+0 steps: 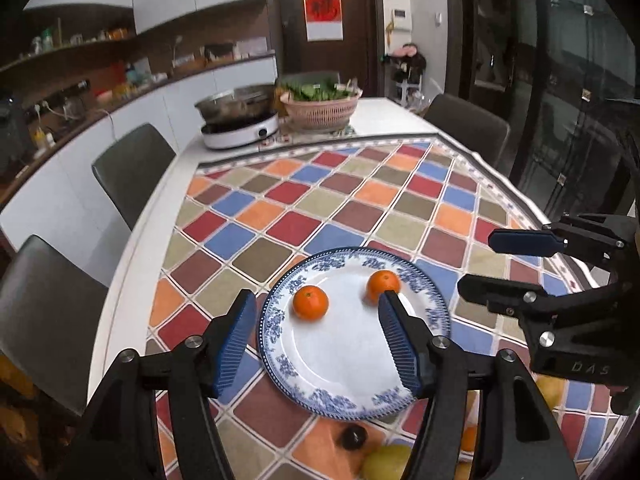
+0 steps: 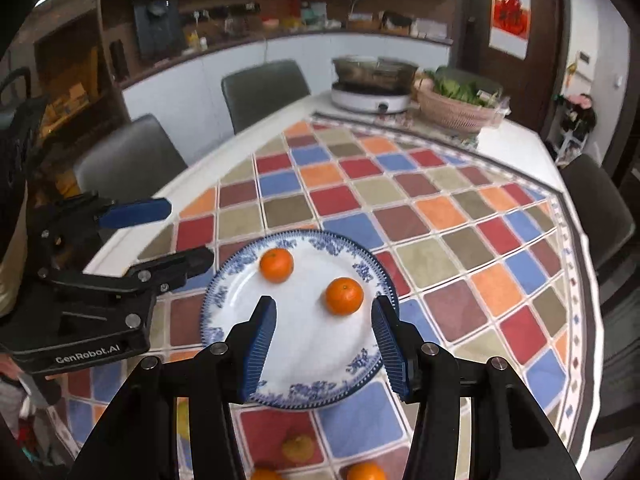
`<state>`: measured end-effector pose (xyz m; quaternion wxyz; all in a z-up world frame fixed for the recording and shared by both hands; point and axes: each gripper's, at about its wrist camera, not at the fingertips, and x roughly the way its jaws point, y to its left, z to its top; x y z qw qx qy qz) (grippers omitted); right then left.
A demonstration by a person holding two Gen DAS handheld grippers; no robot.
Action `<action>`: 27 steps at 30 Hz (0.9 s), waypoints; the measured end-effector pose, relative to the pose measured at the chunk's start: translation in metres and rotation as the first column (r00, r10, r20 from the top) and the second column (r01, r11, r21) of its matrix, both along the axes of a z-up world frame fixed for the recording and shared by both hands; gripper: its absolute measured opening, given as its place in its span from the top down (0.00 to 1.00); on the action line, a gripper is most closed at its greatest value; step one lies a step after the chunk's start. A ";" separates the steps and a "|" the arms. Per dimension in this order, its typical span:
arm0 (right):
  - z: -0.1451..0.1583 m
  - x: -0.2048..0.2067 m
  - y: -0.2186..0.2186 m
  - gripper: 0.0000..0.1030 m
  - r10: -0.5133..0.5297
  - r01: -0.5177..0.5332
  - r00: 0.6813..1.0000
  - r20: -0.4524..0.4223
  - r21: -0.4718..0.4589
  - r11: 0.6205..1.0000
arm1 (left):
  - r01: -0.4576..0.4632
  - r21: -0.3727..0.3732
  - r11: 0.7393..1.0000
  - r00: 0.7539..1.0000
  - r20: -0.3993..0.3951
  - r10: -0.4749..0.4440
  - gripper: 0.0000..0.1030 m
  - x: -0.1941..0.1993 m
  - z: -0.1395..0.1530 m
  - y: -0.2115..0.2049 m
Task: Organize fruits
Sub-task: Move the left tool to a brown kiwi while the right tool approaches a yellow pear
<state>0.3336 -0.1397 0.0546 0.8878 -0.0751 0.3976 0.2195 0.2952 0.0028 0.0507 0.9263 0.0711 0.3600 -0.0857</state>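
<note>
- Two tangerines (image 1: 310, 303) (image 1: 383, 285) rest apart on the blue-patterned plate (image 1: 280, 320), toward its 12 o'clock side.
- Left gripper (image 1: 316, 312) and right gripper (image 2: 324, 312): jaws released, nothing held.
- Tangerines look light, soft-skinned and apt to roll; clasp gently across the middle.
- More fruit (image 2: 298, 448) lies on the counter (image 2: 440, 208) at 6 o'clock.

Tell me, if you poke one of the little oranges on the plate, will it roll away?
Probably a little. The orange is round and sits loose on the smooth white middle of the plate, touching nothing, so a poke would likely roll it. The plate's raised blue rim might stop it. Its skin looks dimpled, so the ribbed fingers should grip it without much slipping.
</note>
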 end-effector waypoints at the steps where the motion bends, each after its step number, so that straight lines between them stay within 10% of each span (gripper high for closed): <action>1: 0.005 -0.006 -0.002 0.51 -0.005 0.005 1.000 0.015 0.002 1.000 | 0.000 -0.001 1.000 1.000 0.009 0.000 0.36 -0.007 0.003 -0.001; 27: 0.025 -0.156 -0.069 0.36 -0.193 0.188 0.964 0.182 0.046 0.981 | 0.034 -0.091 0.995 0.994 0.105 -0.024 0.23 -0.152 0.018 -0.041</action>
